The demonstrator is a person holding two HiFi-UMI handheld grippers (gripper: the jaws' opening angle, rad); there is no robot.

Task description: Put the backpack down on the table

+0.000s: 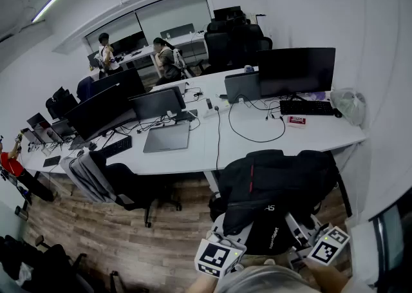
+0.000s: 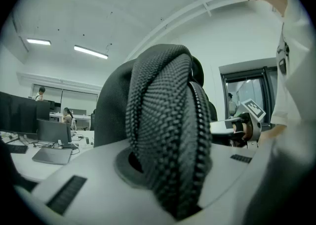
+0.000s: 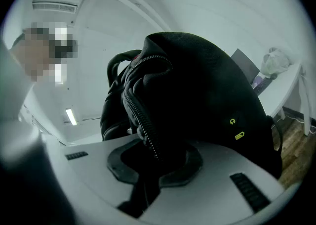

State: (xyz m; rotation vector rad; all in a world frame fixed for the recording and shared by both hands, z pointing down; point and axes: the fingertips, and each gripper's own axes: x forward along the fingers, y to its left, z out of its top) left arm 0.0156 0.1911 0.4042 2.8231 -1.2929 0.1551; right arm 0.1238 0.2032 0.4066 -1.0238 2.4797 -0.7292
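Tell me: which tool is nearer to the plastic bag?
Right. The right tool grips the backpack on the side toward the plastic bag; the left tool grips its far side.

Cool, even light is falling from ceiling strip lights, leaving the room moderately bright with a bluish-grey cast. The white counter is bouncing that light back without harsh glare, while soft shadows are pooling under it on the wooden floor. The black backpack is swallowing detail, especially in the right gripper view, where it is reading as a near-solid dark mass. All three views are bending strongly at the edges and darkening into black corners. In both gripper views the nearest foreground is blurring, and the distant room is looking soft.
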